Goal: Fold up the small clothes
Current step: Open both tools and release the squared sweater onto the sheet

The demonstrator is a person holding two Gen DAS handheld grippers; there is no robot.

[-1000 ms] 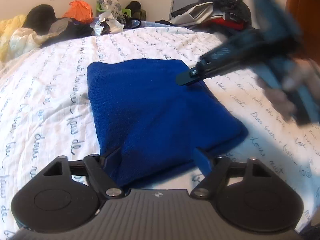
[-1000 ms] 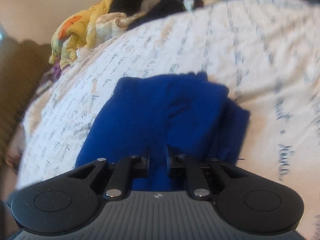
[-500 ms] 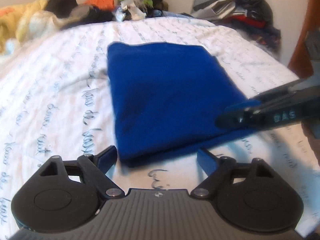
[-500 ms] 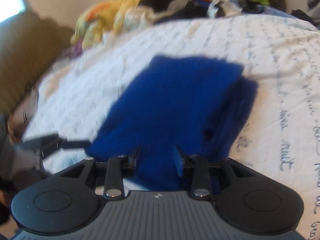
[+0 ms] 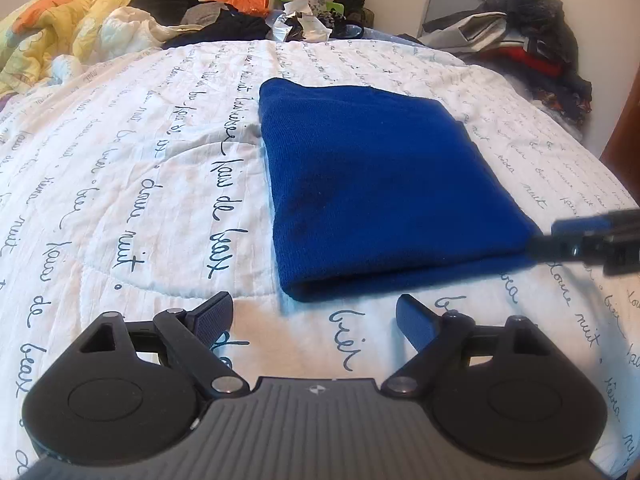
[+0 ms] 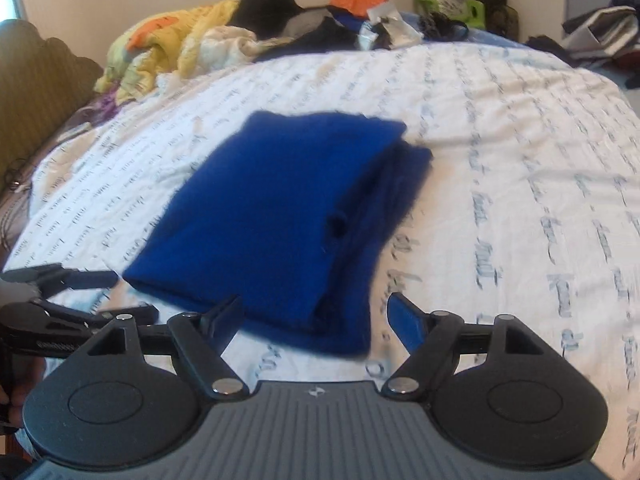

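On the script-printed bed cover [image 5: 160,184] the folded blue garment [image 5: 384,184] is lying at twelve o'clock of both grippers, long axis running away, nearest the right gripper [image 6: 316,316], whose empty fingers are spreading, the left gripper [image 5: 316,316] gaping wide

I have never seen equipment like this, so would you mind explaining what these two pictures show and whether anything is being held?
There is no robot here: a person holds a two-finger claw in each hand, and each claw carries a wide-angle camera looking forward along its fingers. One picture comes from the left claw, the other from the right claw; the black shape at the bottom of each is the claw's own body. Each claw also shows at the edge of the other's picture. On the bed cover, white with printed handwriting, lies a folded blue garment. Loose clothes and bedding are piled along the far side. Nothing is held: the left claw is open, and the right claw's jaws are opening with only the garment's near edge between them.
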